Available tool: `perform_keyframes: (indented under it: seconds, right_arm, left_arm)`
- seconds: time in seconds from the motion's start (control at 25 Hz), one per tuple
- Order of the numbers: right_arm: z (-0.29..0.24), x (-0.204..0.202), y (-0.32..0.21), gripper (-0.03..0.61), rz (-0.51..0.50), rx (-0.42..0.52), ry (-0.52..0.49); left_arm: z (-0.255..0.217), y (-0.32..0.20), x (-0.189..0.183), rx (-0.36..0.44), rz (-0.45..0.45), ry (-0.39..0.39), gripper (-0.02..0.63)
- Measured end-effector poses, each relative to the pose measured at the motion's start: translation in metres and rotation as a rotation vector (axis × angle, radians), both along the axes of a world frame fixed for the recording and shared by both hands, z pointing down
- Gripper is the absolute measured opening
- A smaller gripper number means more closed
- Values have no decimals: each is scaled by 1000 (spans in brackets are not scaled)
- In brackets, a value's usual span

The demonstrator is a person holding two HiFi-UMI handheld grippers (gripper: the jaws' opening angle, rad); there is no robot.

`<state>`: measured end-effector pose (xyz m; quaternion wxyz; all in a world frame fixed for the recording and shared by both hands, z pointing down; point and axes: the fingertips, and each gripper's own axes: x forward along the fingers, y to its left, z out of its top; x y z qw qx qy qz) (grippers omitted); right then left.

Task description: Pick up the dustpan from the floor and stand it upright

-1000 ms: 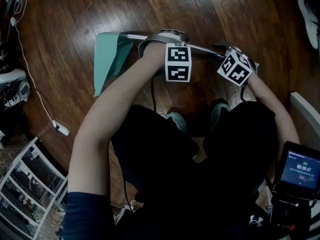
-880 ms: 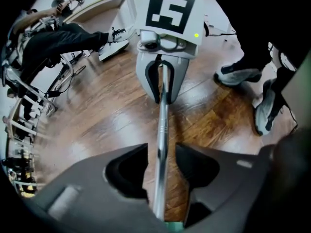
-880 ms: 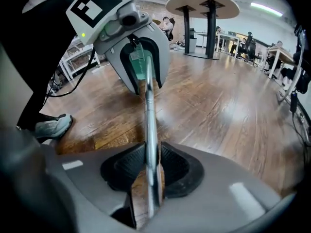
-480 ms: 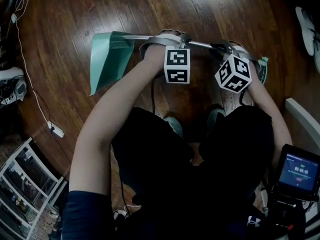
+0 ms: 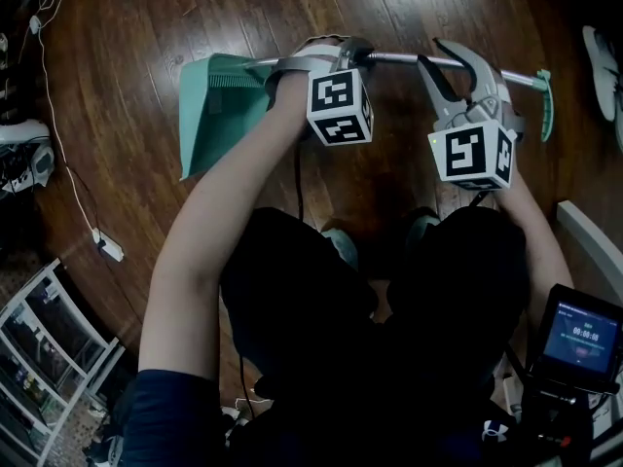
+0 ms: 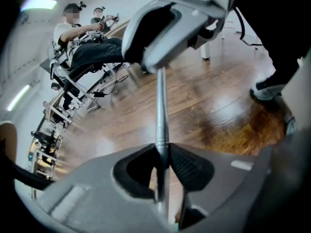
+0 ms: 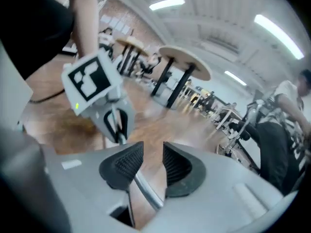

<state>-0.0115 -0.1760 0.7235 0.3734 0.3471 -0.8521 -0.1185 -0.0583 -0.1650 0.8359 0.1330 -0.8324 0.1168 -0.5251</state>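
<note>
- The dustpan (image 5: pixel 209 105) lies sideways over the wooden floor (image 5: pixel 146 27), with its teal pan to the left and its metal handle (image 5: pixel 399 59) running right. It is picked up but not yet upright, so tilting it up remains.
- The left gripper (image 6: pixel 163 165) has just closed its jaws firmly on the handle.
- The right gripper (image 7: pixel 148 166) has just been opening. The handle passes between its jaws, untouched by the pads.

We see a dustpan (image 5: pixel 209 115) whose scoop is matt teal plastic, finely ribbed near the neck. Its handle (image 5: pixel 399 59) is a smooth, bright metal tube tipped with the same teal plastic. Under the dustpan, the floor (image 5: pixel 127 56) is dark wood planking, glossy and streaked with reflections. Below the dustpan, trousers (image 5: pixel 321 309) of dull black cloth.
</note>
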Motion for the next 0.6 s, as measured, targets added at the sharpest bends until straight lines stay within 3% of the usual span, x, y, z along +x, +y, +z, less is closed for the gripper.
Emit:
perform_keyframes:
  seconds: [0.08, 0.16, 0.24, 0.32, 0.4, 0.48, 0.6]
  right_arm:
    - [-39, -17, -5, 83, 10, -10, -288]
    - [-59, -39, 4, 27, -60, -140, -499]
    - [-53, -57, 20, 28, -154, -282, -548]
    - [-29, -61, 29, 28, -171, -390, -520]
    - [4, -47, 24, 28, -69, -463, -504]
    - [23, -27, 11, 36, 74, -511, -550]
    - [19, -6, -9, 175, 184, -540, -689]
  left_arm:
    - [-6, -11, -13, 31, -47, 7, 91]
    - [-11, -22, -27, 54, -94, 11, 91]
    - [-16, -32, -38, 70, -139, 22, 91]
    - [-21, -38, -44, 79, -168, 41, 91]
    - [-28, -39, -46, 90, -171, 69, 91]
    - [-36, -38, -44, 100, -160, 101, 89]
    - [-47, -34, -34, 113, -130, 138, 89]
